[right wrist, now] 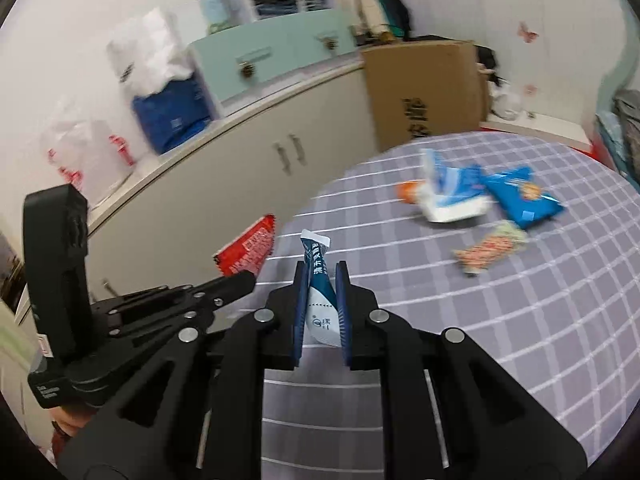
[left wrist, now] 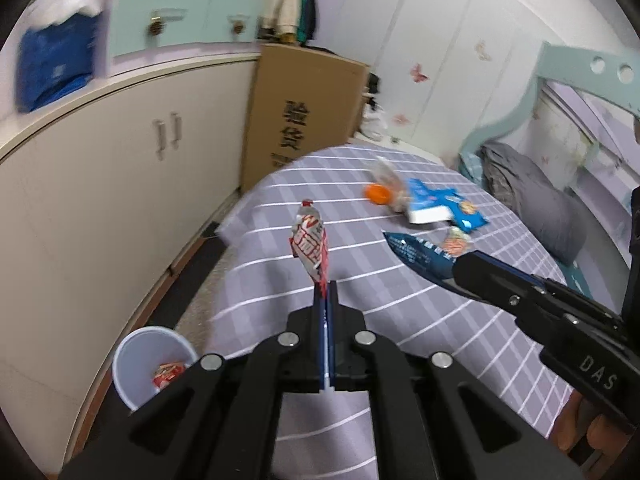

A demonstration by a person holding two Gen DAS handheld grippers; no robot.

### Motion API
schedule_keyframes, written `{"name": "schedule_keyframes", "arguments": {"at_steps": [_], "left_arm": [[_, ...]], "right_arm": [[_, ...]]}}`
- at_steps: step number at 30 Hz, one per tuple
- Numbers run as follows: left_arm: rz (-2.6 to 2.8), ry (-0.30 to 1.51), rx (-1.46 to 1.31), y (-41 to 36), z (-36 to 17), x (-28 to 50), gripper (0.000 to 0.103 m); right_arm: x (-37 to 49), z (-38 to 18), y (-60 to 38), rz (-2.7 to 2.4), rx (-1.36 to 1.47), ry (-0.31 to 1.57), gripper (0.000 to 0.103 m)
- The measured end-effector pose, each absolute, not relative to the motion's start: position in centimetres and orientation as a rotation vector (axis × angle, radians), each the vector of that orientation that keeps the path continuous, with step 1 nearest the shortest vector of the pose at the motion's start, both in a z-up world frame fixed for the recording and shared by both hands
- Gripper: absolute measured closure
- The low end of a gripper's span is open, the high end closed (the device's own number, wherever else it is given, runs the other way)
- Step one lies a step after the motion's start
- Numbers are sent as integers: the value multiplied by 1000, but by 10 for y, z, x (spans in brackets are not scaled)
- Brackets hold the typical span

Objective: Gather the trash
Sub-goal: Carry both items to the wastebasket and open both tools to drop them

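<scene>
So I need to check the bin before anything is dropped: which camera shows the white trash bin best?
The left wrist view: the white trash bin stands on the floor beside the bed, its open mouth showing a red wrapper inside. The right wrist view does not show the bin.

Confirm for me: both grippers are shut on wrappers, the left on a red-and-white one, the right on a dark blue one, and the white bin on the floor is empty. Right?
Not quite. The white bin already holds a red-and-white wrapper, as the left wrist view shows. The rest stands: left gripper on the red-and-white wrapper, right gripper on the dark blue wrapper.

Even indoor light, motion blur, fisheye-bent edges.
</scene>
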State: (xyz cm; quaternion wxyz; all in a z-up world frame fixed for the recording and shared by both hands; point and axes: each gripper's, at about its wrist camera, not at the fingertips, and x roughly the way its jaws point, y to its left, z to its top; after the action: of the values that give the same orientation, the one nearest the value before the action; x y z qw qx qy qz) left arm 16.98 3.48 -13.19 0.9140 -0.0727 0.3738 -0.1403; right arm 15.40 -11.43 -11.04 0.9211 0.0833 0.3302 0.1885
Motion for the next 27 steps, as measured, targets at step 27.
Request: {"name": "schedule_keyframes", "arguments": {"at_steps": [27], "left_arm": [[188, 861, -407, 313, -223, 159, 102]], "right_arm": [[233, -215, 148, 651, 50, 825, 86]]}}
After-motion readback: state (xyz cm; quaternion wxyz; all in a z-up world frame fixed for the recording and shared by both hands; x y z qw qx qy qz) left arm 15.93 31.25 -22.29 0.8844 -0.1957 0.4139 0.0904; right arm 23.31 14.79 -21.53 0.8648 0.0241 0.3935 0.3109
